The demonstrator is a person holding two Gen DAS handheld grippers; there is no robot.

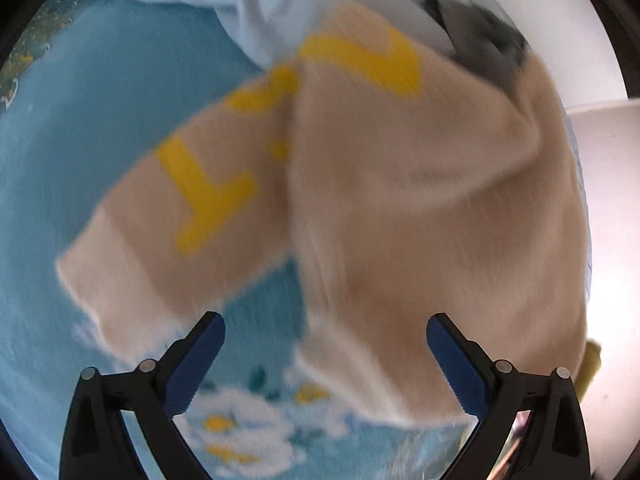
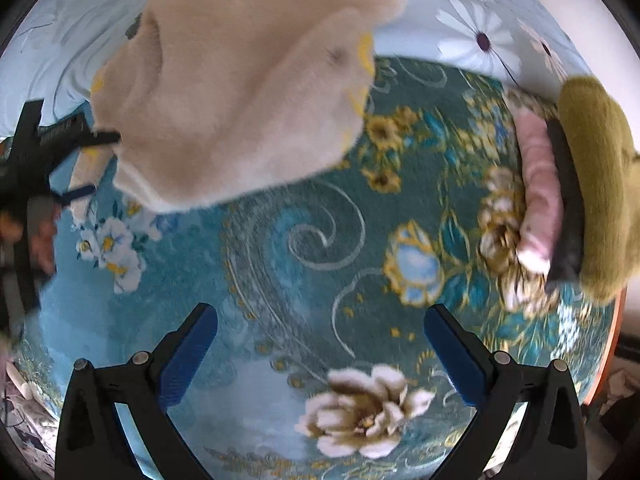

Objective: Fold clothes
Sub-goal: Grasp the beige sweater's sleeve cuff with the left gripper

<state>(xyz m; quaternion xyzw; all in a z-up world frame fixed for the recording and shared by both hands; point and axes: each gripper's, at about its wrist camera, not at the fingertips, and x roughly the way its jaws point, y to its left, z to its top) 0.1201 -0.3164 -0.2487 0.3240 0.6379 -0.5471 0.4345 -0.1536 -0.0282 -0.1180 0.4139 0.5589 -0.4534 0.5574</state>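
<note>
We see the left gripper (image 1: 326, 336) with jaws spread wide and nothing pinched; the beige sweater (image 1: 400, 200) with yellow letters lies just ahead of its fingertips on the teal floral bedspread (image 1: 80, 160), though blur hides whether they touch. The right gripper (image 2: 320, 332) is likewise spread and empty, the sweater (image 2: 240, 92) well ahead of it, to the left.
</note>
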